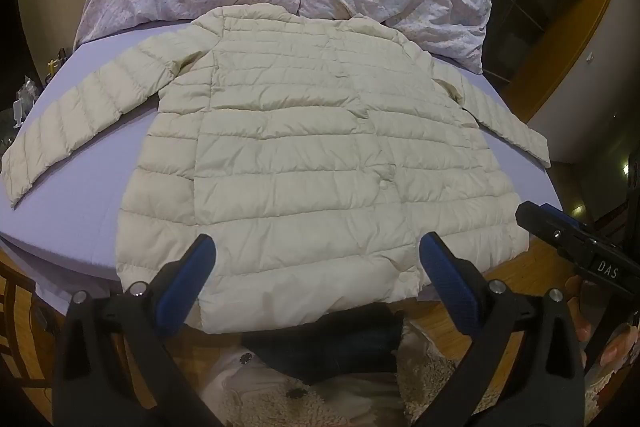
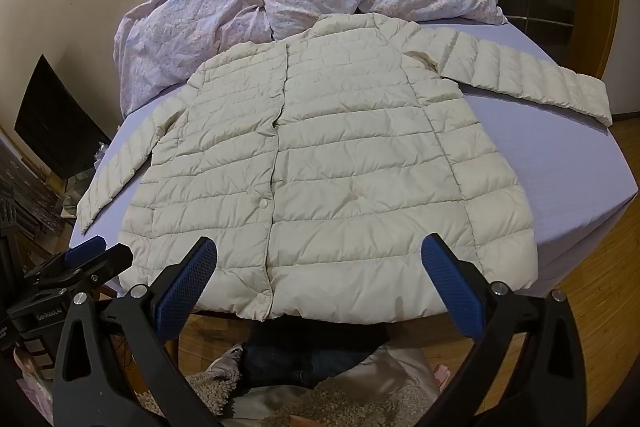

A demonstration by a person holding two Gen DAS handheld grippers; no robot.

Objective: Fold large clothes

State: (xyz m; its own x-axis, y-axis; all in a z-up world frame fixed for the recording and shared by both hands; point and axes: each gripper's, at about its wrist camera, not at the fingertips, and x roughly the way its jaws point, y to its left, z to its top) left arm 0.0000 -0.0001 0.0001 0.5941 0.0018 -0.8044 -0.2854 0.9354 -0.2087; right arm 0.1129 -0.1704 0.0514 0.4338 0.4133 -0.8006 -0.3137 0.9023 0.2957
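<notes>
Both spread grippers (image 1: pixel 316 267) (image 2: pixel 318 269) just short of flat jacket's (image 1: pixel 304 147) hem

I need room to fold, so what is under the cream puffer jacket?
The cream quilted puffer jacket lies flat on a lavender bed sheet, which shows around it. Whatever is directly beneath its body is covered.
</notes>
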